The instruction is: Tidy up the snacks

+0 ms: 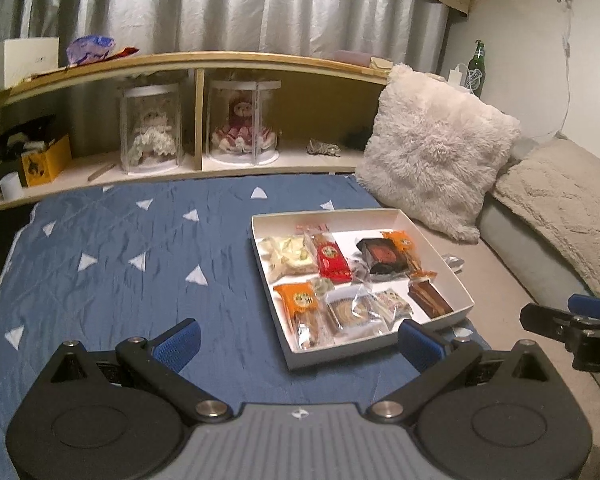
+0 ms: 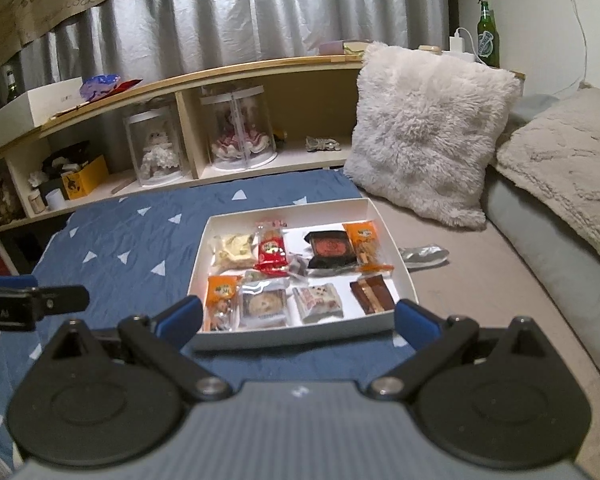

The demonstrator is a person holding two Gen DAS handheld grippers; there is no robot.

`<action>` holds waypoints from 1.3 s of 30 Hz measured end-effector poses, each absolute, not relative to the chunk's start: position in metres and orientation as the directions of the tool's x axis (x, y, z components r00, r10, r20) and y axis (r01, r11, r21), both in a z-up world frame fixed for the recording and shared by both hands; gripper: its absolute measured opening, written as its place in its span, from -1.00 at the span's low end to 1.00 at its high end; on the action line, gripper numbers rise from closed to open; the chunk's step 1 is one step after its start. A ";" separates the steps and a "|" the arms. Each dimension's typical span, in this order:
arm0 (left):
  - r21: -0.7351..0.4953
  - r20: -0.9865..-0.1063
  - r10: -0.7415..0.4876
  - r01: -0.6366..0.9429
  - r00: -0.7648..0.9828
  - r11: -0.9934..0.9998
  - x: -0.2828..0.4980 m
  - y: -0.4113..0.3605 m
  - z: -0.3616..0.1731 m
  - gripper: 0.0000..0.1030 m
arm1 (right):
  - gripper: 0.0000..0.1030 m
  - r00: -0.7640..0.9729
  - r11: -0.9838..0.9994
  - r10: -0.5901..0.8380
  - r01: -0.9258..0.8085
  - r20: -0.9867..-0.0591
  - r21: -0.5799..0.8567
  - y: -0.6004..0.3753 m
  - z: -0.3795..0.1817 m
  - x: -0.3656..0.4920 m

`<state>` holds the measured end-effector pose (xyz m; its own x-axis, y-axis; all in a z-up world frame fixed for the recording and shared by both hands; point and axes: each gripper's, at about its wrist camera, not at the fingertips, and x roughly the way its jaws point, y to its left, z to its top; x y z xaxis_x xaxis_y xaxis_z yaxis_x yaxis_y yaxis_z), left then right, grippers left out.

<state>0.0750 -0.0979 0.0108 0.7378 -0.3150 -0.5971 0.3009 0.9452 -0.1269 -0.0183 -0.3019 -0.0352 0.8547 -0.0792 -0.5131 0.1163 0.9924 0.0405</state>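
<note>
A shallow white cardboard box (image 2: 396, 268) lay open on a blue quilted bedspread with white triangles (image 1: 120, 248), its right edge reaching onto the beige sheet beside a fluffy pale square cushion (image 2: 428, 132). Wrapped snacks filled the box in two loose rows. In the far row sat a clear pack of pale yellow-white sweets (image 2: 233, 251), a red foil packet (image 2: 272, 254), a black square packet with a red centre (image 2: 331, 250) and an orange-topped clear packet (image 2: 365, 244). In the near row lay another orange-topped packet (image 2: 220, 298), a clear-wrapped round cookie (image 2: 263, 305), a white printed wrapper (image 2: 318, 299) and a brown layered bar (image 2: 371, 294) — all inside the walls, some touching their neighbours.

The left gripper (image 1: 298, 336) hung low above the bedspread just before the box's near-left corner, its blue-padded fingers (image 1: 178, 340) spread wide with nothing between them. The right gripper (image 2: 298, 318) hovered at the box's near wall, its fingers likewise wide apart and empty, one at each side of the box's front. Each gripper showed at the edge of the other's view.

A crumpled silver wrapper (image 2: 424, 255) lay on the sheet just right of the box. Behind the bed ran a wooden shelf (image 1: 196, 60) holding two dolls in clear cylindrical cases (image 1: 240, 120), and a green glass bottle (image 2: 487, 32) stood in the corner.
</note>
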 end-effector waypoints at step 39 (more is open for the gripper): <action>-0.017 -0.519 -0.227 0.256 0.824 0.966 0.031 -0.088 -0.038 1.00 | 0.99 0.876 0.987 -0.163 0.151 -0.454 -0.064 -0.278 -0.084 -0.053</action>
